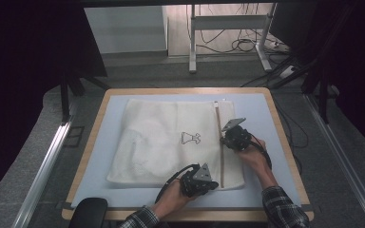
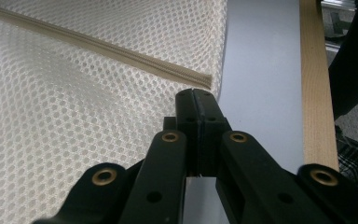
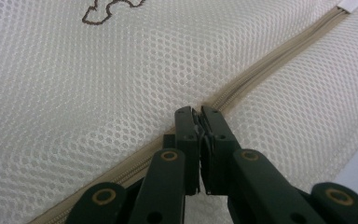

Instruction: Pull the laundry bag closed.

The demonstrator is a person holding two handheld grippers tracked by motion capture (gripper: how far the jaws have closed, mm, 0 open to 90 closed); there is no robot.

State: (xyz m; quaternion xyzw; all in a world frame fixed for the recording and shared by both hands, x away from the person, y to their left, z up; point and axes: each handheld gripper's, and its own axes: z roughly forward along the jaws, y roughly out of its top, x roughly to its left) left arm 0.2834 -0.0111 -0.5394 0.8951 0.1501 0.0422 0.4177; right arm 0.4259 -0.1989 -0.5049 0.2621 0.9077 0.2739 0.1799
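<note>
A white mesh laundry bag [image 1: 171,142] lies flat on the counter [image 1: 261,194], a beige zipper [image 1: 220,147] running down it. The left claw [image 2: 196,95] is pinched fully together at the zipper's end, by the bag's near corner; whether it grips the fabric is unclear. The right claw [image 3: 196,114] is squeezed narrow right on the zipper line partway along, something small caught between its tips, likely the slider. A small brown outline drawing [image 1: 190,138] sits on the mesh beyond the right claw.
</note>
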